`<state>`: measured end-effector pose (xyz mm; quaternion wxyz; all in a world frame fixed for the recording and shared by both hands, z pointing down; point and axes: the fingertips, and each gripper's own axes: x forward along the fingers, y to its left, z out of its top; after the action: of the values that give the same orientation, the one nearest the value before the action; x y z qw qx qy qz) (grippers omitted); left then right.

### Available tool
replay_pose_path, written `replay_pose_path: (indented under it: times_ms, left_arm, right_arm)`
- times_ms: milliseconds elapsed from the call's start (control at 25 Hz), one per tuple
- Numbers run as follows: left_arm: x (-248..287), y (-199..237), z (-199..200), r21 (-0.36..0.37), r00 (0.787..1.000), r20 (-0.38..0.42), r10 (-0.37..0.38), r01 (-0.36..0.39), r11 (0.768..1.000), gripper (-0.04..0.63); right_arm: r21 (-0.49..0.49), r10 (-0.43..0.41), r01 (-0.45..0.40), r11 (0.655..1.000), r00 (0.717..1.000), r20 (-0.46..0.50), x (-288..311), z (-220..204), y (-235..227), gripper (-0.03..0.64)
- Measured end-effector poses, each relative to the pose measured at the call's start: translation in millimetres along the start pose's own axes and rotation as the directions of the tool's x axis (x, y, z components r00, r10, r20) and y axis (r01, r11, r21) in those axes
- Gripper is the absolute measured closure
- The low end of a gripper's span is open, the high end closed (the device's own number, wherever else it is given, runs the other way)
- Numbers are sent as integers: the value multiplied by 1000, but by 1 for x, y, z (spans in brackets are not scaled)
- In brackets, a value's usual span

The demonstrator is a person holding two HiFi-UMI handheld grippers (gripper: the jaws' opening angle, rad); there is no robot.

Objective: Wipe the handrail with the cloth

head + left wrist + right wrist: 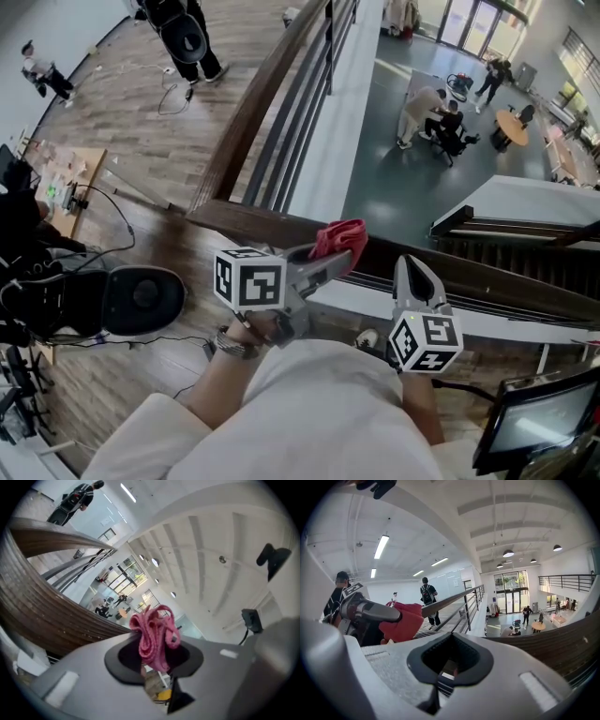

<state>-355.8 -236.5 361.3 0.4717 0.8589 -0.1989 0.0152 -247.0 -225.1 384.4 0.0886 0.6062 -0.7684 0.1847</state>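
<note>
The dark wooden handrail point(487, 281) runs down from the top, turns a corner at the left and crosses in front of me to the right. My left gripper point(340, 255) is shut on a bunched red-pink cloth point(339, 234), held just over the rail near the corner. In the left gripper view the cloth point(154, 634) sticks up from between the jaws, with the handrail point(42, 606) curving past on the left. My right gripper point(413, 262) is shut and holds nothing, its tip over the rail to the right of the cloth. In the right gripper view the cloth point(402, 620) shows at the left.
Beyond the rail is a drop to a lower floor with people at a round table point(511, 127). Metal balusters point(300, 103) run under the rail. A black round seat point(141, 298) and cables lie on the wooden floor at my left. A monitor point(539, 422) stands at lower right.
</note>
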Motion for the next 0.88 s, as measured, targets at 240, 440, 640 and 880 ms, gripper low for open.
replay_pose_path:
  times_ms: [240,440,640,880]
  left_arm:
    - [-10,24,2,75,992,-65,104,-99,992,480]
    - [-13,34,2,127,981,-115,155,-140,982,483]
    - [-12,38,5,237,962,-131,238,-203,950,483]
    - [-10,41,7,343,944,-166,286,-216,914,480]
  right_arm:
    - [12,-8,8,1000,1000,9,4,1,0,615]
    - [17,-15,15,1000,1000,10,8,3,2,614]
    - [-5,-39,39,999,999,-14,13,6,3,615]
    - [-18,-59,58,998,998,-25,18,7,3,614]
